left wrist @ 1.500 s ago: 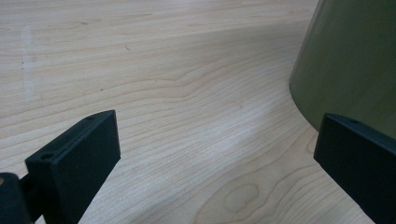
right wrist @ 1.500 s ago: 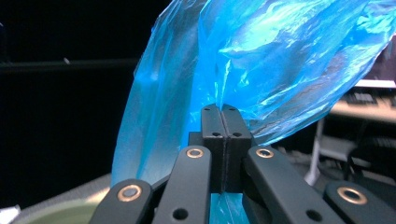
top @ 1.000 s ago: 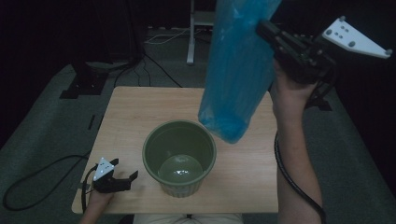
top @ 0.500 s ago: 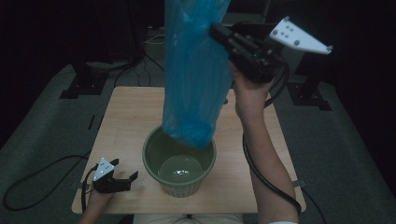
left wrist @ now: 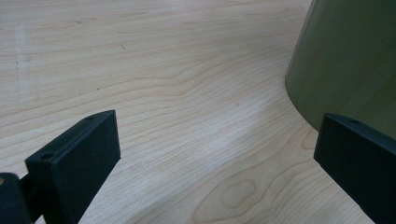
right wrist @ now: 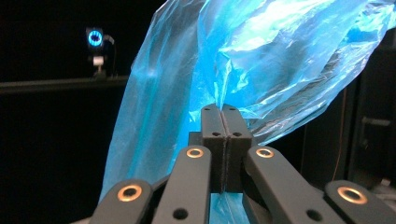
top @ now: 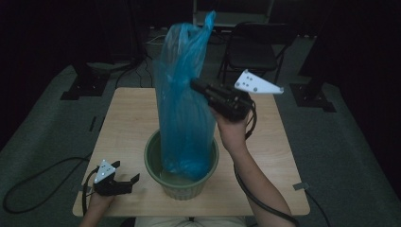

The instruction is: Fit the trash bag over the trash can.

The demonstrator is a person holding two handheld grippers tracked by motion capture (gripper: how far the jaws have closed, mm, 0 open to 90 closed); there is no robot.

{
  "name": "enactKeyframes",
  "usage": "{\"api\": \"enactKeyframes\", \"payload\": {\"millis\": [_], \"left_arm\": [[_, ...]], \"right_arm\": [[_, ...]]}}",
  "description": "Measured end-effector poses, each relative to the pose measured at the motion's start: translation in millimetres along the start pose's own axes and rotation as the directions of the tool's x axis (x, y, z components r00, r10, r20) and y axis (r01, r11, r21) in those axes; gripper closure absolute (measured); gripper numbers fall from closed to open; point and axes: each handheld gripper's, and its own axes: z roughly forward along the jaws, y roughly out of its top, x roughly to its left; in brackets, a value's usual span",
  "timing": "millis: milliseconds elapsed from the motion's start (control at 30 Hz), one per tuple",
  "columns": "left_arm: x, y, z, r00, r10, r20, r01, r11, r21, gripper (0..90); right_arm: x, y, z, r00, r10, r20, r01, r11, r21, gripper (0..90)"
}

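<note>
A long blue plastic bag (top: 182,109) hangs upright, its lower end down inside the green ribbed pot (top: 156,163) at the table's front middle. My right gripper (top: 195,85) is shut on the bag's side, held above the pot. In the right gripper view the two jaws press together on the blue bag (right wrist: 280,60), with my right gripper (right wrist: 222,112) pinching the film. My left gripper (top: 126,176) rests open on the table left of the pot. In the left gripper view my left gripper (left wrist: 219,144) has bare wood between its jaws and the pot's wall (left wrist: 350,60) at the right.
The wooden table (top: 127,118) stands on grey carpet. A folding chair (top: 250,49) and black stand feet (top: 78,87) sit beyond the far edge. Cables trail on the floor at the left (top: 28,187). A ring-lit camera (right wrist: 95,38) shows in the dark.
My right gripper has come down and to the left with the bag, whose lower end went from beside the pot into it. The left gripper has stayed put.
</note>
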Motion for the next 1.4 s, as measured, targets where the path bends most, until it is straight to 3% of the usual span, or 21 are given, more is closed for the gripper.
{"api": "enactKeyframes", "payload": {"millis": [33, 67, 167, 367, 500, 600, 767, 1000, 1100, 1167, 1200, 1233, 1300, 1367, 1400], "left_arm": [[-0.1, 0.2, -0.2, 1.0, 0.0, 0.0, 0.0, 1.0, 0.001, 1.0], [-0.4, 0.2, -0.4, 1.0, 0.0, -0.003, 0.0, 1.0, 0.001, 0.9], [-0.5, 0.1, -0.7, 0.9999, -0.002, -0.01, 0.002, 1.0, -0.001, 1.0], [-1.6, 0.9, -0.7, 0.9999, 0.002, -0.011, -0.002, 1.0, 0.001, 0.9], [-1.6, 1.5, -1.7, 0.9999, -0.003, -0.011, 0.003, 1.0, 0.001, 1.0], [-3.0, 3.6, -1.8, 0.9999, -0.004, -0.011, 0.004, 1.0, 0.006, 1.0], [-8.8, 11.3, -2.7, 0.9994, 0.027, -0.023, -0.026, 0.9994, 0.024, 1.0], [-6.8, 33.8, -19.0, 0.9993, 0.018, -0.032, -0.017, 0.9995, 0.027, 1.0], [-2.6, 68.8, -43.8, 0.9981, -0.026, -0.056, 0.024, 0.9986, -0.047, 1.0], [-3.1, 75.9, -47.5, 0.9983, -0.02, -0.055, 0.017, 0.9981, -0.059, 1.0], [-7.1, 96.5, -54.7, 0.9982, 0.004, -0.06, -0.008, 0.997, -0.078, 1.0], [-7.1, 96.5, -54.7, 0.9982, 0.004, -0.06, -0.008, 0.997, -0.078, 1.0], [-14.6, 130.2, -59.6, 0.9984, 0.051, -0.022, -0.054, 0.9923, -0.112, 1.0], [-16.6, 137.5, -59.0, 0.9981, 0.061, -0.01, -0.061, 0.9908, -0.121, 1.0], [-23.7, 157.1, -54.6, 0.9964, 0.082, 0.017, -0.08, 0.9886, -0.128, 1.1]], "right_arm": [[0.0, 0.0, 0.0, 1.0, 0.0, 0.0, 0.0, 1.0, 0.0, 90.0], [0.9, -19.2, -2.8, 0.9999, 0.014, -0.004, -0.014, 0.999, 0.036, 90.0], [0.0, -44.2, -7.7, 0.9992, 0.039, -0.01, -0.038, 0.995, 0.087, 90.0], [-2.9, -82.2, -15.5, 0.9953, 0.096, -0.012, -0.092, 0.977, 0.19, 90.0], [-5.4, -101.8, -24.6, 0.9918, 0.128, -0.004, -0.124, 0.967, 0.222, 90.0], [-7.0, -110.8, -30.9, 0.9876, 0.157, 0.004, -0.153, 0.96, 0.232, 90.0], [-5.0, -119.4, -32.2, 0.9888, 0.147, 0.026, -0.148, 0.946, 0.288, 89.3], [-8.4, -111.4, -36.5, 0.988, 0.143, 0.059, -0.154, 0.948, 0.279, 89.2], [-8.2, -105.2, -39.9, 0.9891, 0.129, 0.07, -0.144, 0.95, 0.277, 89.6], [-6.1, -104.9, -39.3, 0.9899, 0.124, 0.067, -0.139, 0.949, 0.282, 89.6], [-5.3, -105.6, -38.2, 0.99, 0.126, 0.063, -0.139, 0.948, 0.286, 89.6], [-5.3, -105.6, -38.2, 0.99, 0.126, 0.063, -0.139, 0.948, 0.286, 89.6], [-2.1, -108.4, -34.2, 0.9906, 0.129, 0.045, -0.137, 0.945, 0.297, 89.6], [-0.5, -109.8, -32.1, 0.9907, 0.132, 0.031, -0.136, 0.945, 0.298, 89.6], [0.4, -110.0, -31.3, 0.9906, 0.134, 0.028, -0.136, 0.945, 0.298, 89.6]]}}
